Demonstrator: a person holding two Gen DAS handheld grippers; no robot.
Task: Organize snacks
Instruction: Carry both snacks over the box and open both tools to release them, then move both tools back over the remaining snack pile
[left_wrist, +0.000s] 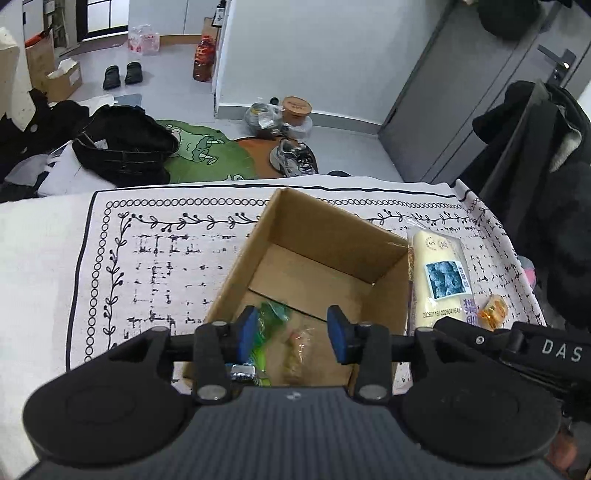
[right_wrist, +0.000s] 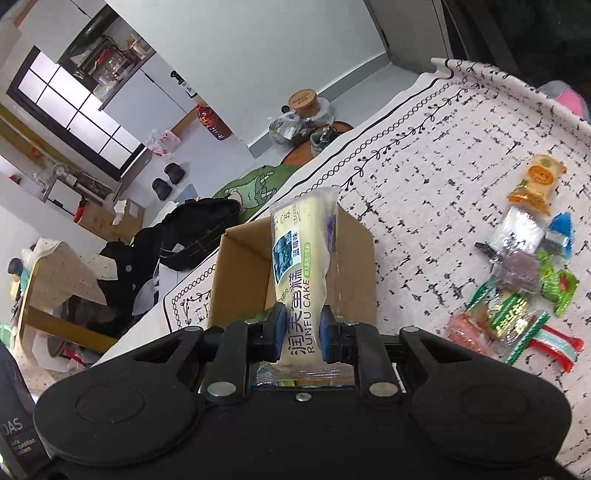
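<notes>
An open cardboard box (left_wrist: 325, 236) stands on the patterned tablecloth; it also shows in the right wrist view (right_wrist: 240, 273). A green-wrapped snack (left_wrist: 271, 314) and a clear-wrapped snack (left_wrist: 297, 347) lie inside it. My left gripper (left_wrist: 292, 332) is open and empty, just above the box's near edge. My right gripper (right_wrist: 300, 332) is shut on a cream cake packet (right_wrist: 295, 258) and holds it beside the box's right wall; the packet also shows in the left wrist view (left_wrist: 441, 273). A pile of loose wrapped snacks (right_wrist: 517, 295) lies on the cloth to the right.
The tablecloth (left_wrist: 166, 258) covers the table; its far edge (left_wrist: 258, 181) drops to a floor with shoes, bags and a green rug. An orange-wrapped snack (left_wrist: 493, 314) lies right of the packet. Dark clothing (left_wrist: 546, 184) hangs at the right.
</notes>
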